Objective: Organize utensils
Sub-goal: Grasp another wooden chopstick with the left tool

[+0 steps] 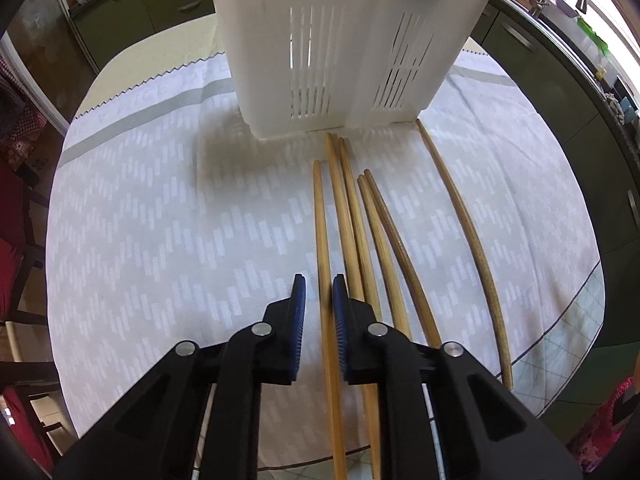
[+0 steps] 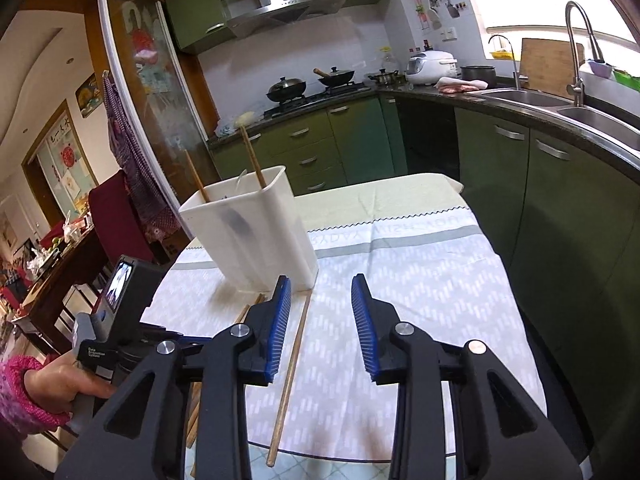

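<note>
Several wooden chopsticks (image 1: 352,224) lie side by side on the tablecloth (image 1: 160,220), pointing at a white slotted utensil holder (image 1: 340,48). My left gripper (image 1: 319,292) hangs low over the leftmost chopstick (image 1: 321,216), jaws partly open with the stick between them, not clamped. In the right wrist view the holder (image 2: 256,232) stands upright with two chopsticks (image 2: 252,158) in it. My right gripper (image 2: 320,300) is open and empty above the cloth, just right of a lone chopstick (image 2: 292,360).
The left hand and its gripper body (image 2: 108,320) show at the lower left of the right wrist view. Green kitchen cabinets (image 2: 540,184), a sink (image 2: 560,100) and a stove (image 2: 316,92) surround the table. A red chair (image 2: 116,216) stands at the table's left.
</note>
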`<state>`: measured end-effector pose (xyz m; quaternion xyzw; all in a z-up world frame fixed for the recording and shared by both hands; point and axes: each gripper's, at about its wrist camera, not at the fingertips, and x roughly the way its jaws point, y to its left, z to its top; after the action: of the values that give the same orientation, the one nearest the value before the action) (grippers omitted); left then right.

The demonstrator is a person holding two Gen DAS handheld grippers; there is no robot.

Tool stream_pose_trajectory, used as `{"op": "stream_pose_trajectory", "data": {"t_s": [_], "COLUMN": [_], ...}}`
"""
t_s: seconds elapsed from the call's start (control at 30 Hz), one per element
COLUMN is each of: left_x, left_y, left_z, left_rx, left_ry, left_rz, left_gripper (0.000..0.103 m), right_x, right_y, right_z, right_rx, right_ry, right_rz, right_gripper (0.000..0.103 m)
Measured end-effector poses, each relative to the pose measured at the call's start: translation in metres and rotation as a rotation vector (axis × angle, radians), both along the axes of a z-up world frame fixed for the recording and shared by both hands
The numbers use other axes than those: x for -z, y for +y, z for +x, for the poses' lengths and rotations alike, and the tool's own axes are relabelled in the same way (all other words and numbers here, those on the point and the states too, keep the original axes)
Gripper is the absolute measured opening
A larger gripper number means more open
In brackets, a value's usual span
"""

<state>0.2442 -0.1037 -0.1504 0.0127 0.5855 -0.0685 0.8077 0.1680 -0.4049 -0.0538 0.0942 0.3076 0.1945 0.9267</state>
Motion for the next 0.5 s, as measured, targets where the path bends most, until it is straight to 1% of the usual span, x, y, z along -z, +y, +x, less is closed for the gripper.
{"op": "stream_pose_trajectory", "data": {"t_s": [0.13, 0.2, 0.23, 0.3, 0.33, 0.47, 0.5], "left_x": [0.003, 0.004, 0.006, 0.008, 0.008, 0.008, 0.008], "left_y": [-0.009, -0.01, -0.008, -0.009, -0.009, 0.004, 0.009], "left_z": [0.0, 0.001, 0.004, 0.005, 0.005, 0.006, 0.005], "left_rx": [0.015, 0.016, 0.02, 0.026, 0.028, 0.007, 0.001], "left_ry": [-0.003, -0.004, -0.004, 0.001, 0.003, 0.008, 0.006], "left_rz": [0.018, 0.029, 0.03, 0.024, 0.019, 0.001, 0.001], "left_gripper": [0.013, 0.007, 0.007, 0.007, 0.007, 0.007, 0.007], "right_x": [0.001, 0.003, 0.005, 0.011, 0.016, 0.04, 0.049], "right_y": [0.01, 0.016, 0.02, 0.027, 0.033, 0.059, 0.068], "right_z": [0.005, 0.01, 0.012, 0.018, 0.022, 0.04, 0.048], "right_rx": [-0.011, -0.024, -0.033, -0.054, -0.07, -0.129, -0.151], "right_ry": [0.024, 0.049, 0.063, 0.095, 0.122, 0.228, 0.269], "right_rz": [-0.033, -0.058, -0.069, -0.09, -0.104, -0.187, -0.206], "right_gripper": [0.032, 0.032, 0.032, 0.04, 0.045, 0.045, 0.045]}}
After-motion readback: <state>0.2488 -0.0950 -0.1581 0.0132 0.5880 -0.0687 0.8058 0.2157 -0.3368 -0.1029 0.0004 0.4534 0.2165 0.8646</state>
